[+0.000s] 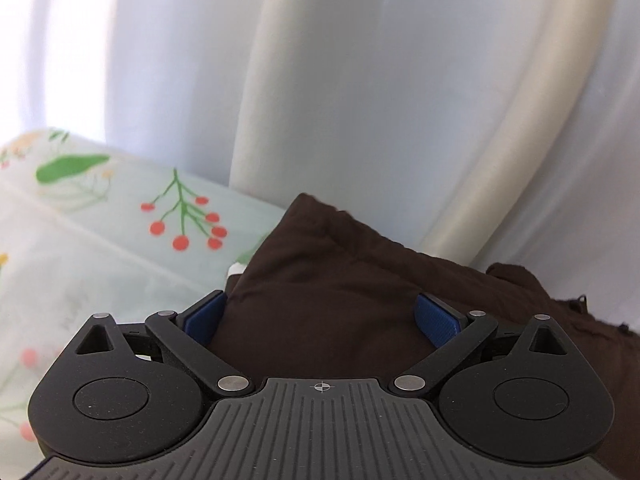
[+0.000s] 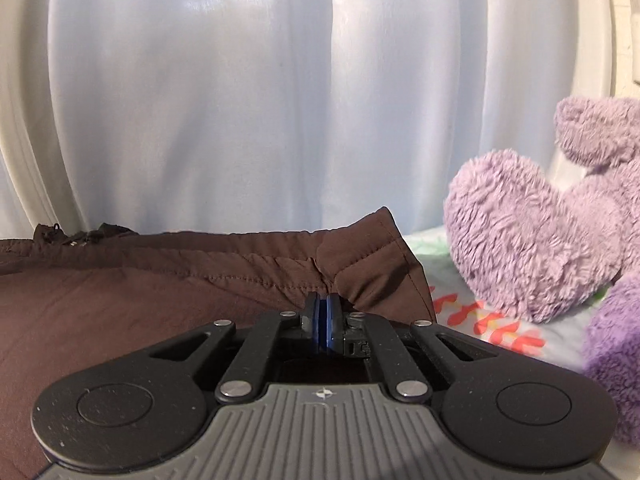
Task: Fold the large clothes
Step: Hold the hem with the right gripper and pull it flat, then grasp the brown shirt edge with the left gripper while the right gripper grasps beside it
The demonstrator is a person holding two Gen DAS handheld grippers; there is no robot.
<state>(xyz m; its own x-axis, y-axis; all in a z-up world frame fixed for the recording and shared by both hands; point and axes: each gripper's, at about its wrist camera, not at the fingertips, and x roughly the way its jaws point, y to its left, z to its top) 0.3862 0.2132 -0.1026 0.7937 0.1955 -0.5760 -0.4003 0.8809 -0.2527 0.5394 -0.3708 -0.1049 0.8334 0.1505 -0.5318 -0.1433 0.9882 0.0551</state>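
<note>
The soft, limp dark-brown quilted fabric garment (image 2: 160, 300) is best gripped at its stitched hem: right tongs (image 2: 327, 320) are closed there, left tongs (image 1: 320, 320) gape around a fold.

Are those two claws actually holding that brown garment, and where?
The right claw pinches the brown garment at a seamed edge fold. The left claw is open around a bunched corner.

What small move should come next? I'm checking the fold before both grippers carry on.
Probably close the left gripper: its jaws stand wide with the brown garment bunched between them, ungripped, while the right gripper looks pinched shut at the garment's edge.
</note>
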